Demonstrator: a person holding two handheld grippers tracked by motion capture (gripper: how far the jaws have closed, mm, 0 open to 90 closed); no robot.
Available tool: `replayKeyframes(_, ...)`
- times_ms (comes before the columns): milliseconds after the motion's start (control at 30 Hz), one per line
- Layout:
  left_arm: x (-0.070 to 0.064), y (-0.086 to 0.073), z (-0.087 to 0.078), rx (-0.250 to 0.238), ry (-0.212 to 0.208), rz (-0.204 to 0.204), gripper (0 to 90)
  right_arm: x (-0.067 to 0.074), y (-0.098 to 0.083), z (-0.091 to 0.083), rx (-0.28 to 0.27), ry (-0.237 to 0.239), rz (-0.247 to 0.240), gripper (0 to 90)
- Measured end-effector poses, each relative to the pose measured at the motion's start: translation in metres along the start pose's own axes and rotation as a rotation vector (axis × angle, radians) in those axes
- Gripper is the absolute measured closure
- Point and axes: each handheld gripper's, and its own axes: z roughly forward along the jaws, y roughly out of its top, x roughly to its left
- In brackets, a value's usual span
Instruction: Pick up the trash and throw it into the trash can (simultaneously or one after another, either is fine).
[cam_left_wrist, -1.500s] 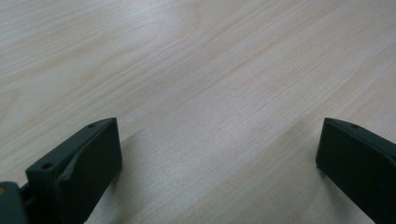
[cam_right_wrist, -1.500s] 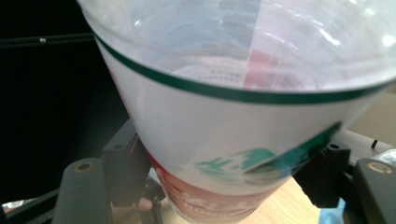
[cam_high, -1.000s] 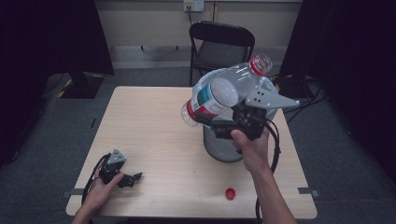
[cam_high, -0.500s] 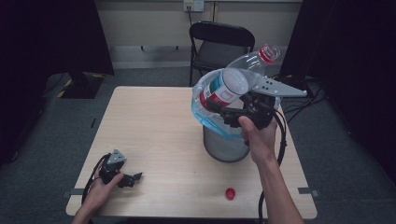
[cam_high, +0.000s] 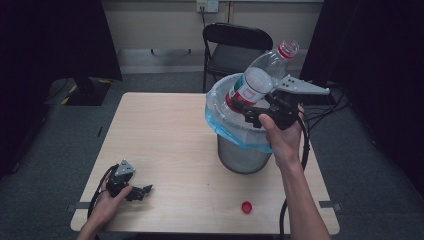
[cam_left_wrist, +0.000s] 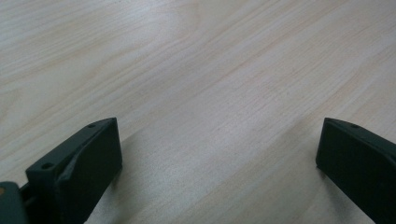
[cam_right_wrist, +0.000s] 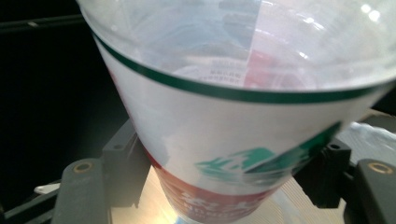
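Bottle (cam_high: 260, 75) moved right, now over bin (cam_high: 243, 150), neck up.

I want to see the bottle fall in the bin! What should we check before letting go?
1. Clear plastic bottle with white and red label clamped in right gripper: ok.
2. Bottle base above grey bin with blue liner: ok.
3. Bottle fully over the opening: not ok, neck leans past the rim.
4. Room inside bin: cannot tell.
5. Left gripper resting open on the wooden table, away from bin: ok.
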Motion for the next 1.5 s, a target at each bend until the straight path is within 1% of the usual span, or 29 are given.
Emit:
replayKeyframes(67, 0.0, 0.0, 0.0, -0.001, 0.0, 0.0, 0.0, -0.004, -0.001, 0.001, 0.017, -0.015, 0.01, 28.5)
replayKeyframes(100, 0.0, 0.0, 0.0, -0.001, 0.0, 0.0, 0.0, -0.004, -0.001, 0.001, 0.017, -0.015, 0.01, 28.5)
replayKeyframes(133, 0.0, 0.0, 0.0, 0.0, -0.001, 0.0, 0.0, -0.007, -0.002, 0.001, 0.028, -0.036, 0.022, 28.4)
replayKeyframes(200, 0.0, 0.0, 0.0, 0.0, -0.001, 0.0, 0.0, -0.009, -0.003, 0.001, 0.044, -0.055, 0.033, 28.3)
replayKeyframes(233, 0.0, 0.0, 0.0, 0.0, -0.001, 0.0, 0.0, -0.009, -0.003, 0.001, 0.044, -0.055, 0.033, 28.3)
replayKeyframes(300, 0.0, 0.0, 0.0, 0.0, -0.001, 0.0, 0.0, -0.012, -0.003, 0.0, 0.054, -0.081, 0.043, 28.1)
replayKeyframes(400, 0.0, 0.0, 0.0, 0.0, -0.001, 0.0, 0.0, -0.016, -0.004, -0.002, 0.05, -0.089, 0.052, 27.6)
replayKeyframes(467, 0.0, 0.0, 0.0, 0.0, -0.001, 0.0, 0.0, -0.016, -0.004, -0.003, 0.052, -0.095, 0.051, 25.3)
replayKeyframes(567, 0.0, 0.0, 0.0, 0.0, 0.0, 0.0, 0.0, -0.017, -0.004, -0.003, 0.065, -0.114, 0.048, 23.7)
replayKeyframes(633, 0.0, 0.0, 0.0, 0.0, 0.0, 0.0, 0.0, -0.018, -0.005, -0.003, 0.057, -0.102, 0.053, 23.4)
replayKeyframes(800, 0.0, 0.0, 0.0, 0.0, 0.0, -0.001, 0.0, -0.018, -0.006, -0.004, 0.045, -0.099, 0.045, 23.2)
replayKeyframes(900, 0.0, 0.0, 0.0, -0.001, -0.001, -0.001, 0.0, -0.017, -0.005, -0.005, 0.036, -0.078, 0.041, 23.2)
replayKeyframes(933, 0.0, 0.0, 0.0, 0.0, 0.0, -0.001, 0.0, -0.016, -0.005, -0.005, 0.037, -0.078, 0.039, 23.2)
replayKeyframes(1033, 0.0, 0.0, 0.0, -0.001, -0.001, -0.001, 0.0, -0.014, -0.005, -0.005, 0.025, -0.05, 0.026, 23.3)
replayKeyframes(1167, 0.0, 0.0, 0.0, -0.001, -0.001, -0.001, 0.0, -0.008, -0.007, -0.005, 0.025, -0.018, 0.012, 23.5)
replayKeyframes(1233, 0.0, 0.0, 0.0, -0.001, -0.001, -0.001, 0.0, -0.006, -0.007, -0.004, 0.028, -0.01, 0.005, 23.6)
replayKeyframes(1333, 0.0, 0.0, 0.0, -0.001, -0.001, -0.001, 0.0, -0.003, -0.009, -0.005, 0.028, 0.017, -0.003, 24.4)
replayKeyframes(1400, 0.0, 0.0, 0.0, -0.001, -0.001, -0.001, 0.0, -0.001, -0.01, -0.006, 0.014, 0.046, -0.005, 25.7)
replayKeyframes(1500, 0.0, 0.0, 0.0, -0.001, 0.0, -0.001, 0.0, 0.003, -0.012, -0.006, 0.005, 0.064, -0.019, 26.3)
